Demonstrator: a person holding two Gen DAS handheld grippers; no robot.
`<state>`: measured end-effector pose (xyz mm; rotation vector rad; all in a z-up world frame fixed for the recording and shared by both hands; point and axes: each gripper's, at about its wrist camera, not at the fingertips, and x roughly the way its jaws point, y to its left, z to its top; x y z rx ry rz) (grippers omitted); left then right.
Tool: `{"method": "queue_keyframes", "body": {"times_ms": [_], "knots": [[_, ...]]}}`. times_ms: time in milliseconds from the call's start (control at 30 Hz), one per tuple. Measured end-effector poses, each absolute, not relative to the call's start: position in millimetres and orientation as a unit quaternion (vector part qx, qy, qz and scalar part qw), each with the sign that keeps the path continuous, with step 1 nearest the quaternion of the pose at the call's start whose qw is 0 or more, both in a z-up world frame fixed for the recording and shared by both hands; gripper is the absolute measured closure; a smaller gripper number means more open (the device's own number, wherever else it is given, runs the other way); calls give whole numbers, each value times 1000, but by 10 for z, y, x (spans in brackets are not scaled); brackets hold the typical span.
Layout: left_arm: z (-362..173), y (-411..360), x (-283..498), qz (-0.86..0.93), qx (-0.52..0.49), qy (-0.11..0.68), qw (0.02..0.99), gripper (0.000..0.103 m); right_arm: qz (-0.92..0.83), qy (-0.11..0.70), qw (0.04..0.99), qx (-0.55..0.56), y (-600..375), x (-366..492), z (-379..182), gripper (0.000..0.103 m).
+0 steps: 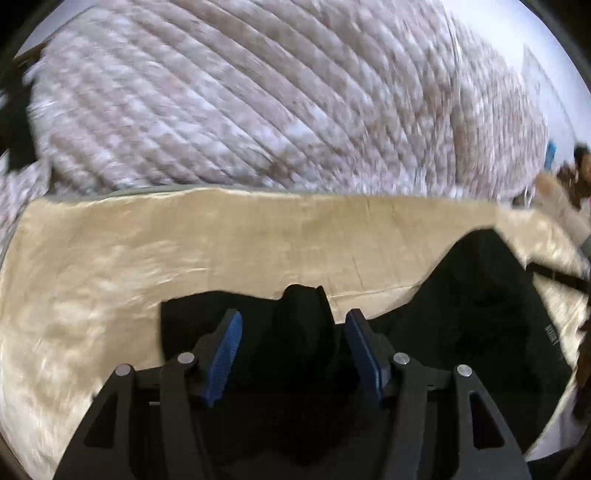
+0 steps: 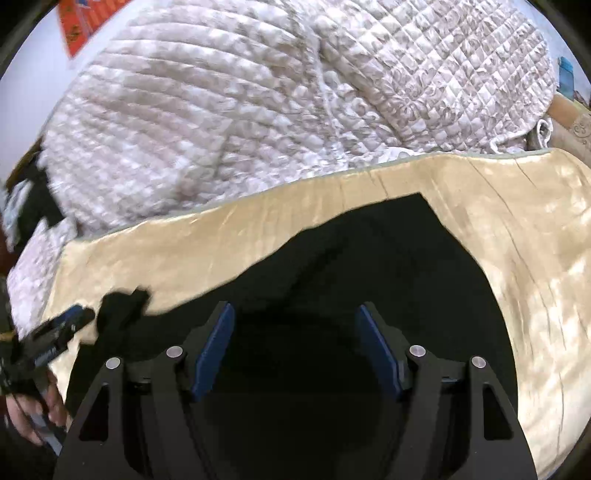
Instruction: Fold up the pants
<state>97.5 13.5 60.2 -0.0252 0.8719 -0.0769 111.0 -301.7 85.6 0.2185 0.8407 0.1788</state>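
Left wrist: pants point(image 1: 480, 314) edges blurred (black, folds unreadable).

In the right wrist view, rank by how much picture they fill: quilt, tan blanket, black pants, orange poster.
1. Quilt, largest.
2. Tan blanket and black pants: too close to rank; the pants sit nearest the lens.
3. Orange poster, smallest, cut off at the edge.
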Motion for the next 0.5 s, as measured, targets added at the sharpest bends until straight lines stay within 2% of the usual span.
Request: {"method": "queue_keyframes", "body": {"times_ms": [100, 167, 200, 267, 333, 400, 433, 467, 500], "knots": [[345, 39, 1099, -36, 12, 452, 891, 42, 54, 424, 900, 91, -2992, 1556, 799, 34], [215, 52, 1118, -26, 13, 467, 884, 52, 31, 445, 892, 75, -2946, 1893, 708, 34], [163, 56, 1121, -25, 13, 473, 880, 63, 12, 455, 888, 64, -2922, 2021, 659, 34], [137, 45, 1097, -19, 21, 470, 882, 72, -16, 484, 874, 39, -2835, 2323, 502, 34], [148, 34, 1102, -23, 15, 469, 883, 88, -32, 516, 856, 14, -2746, 2512, 317, 34], [170, 71, 1098, -19, 4, 462, 887, 93, -41, 517, 855, -4, -2703, 2553, 206, 35], [185, 105, 1081, -20, -7, 458, 889, 94, -41, 510, 859, 1, -2704, 2534, 218, 42], [192, 148, 1093, -20, -18, 454, 891, 94, -43, 501, 864, -1, -2706, 2501, 249, 56], [220, 197, 1068, -17, -30, 448, 893, 95, -42, 494, 868, -7, -2702, 2476, 281, 65]]}}
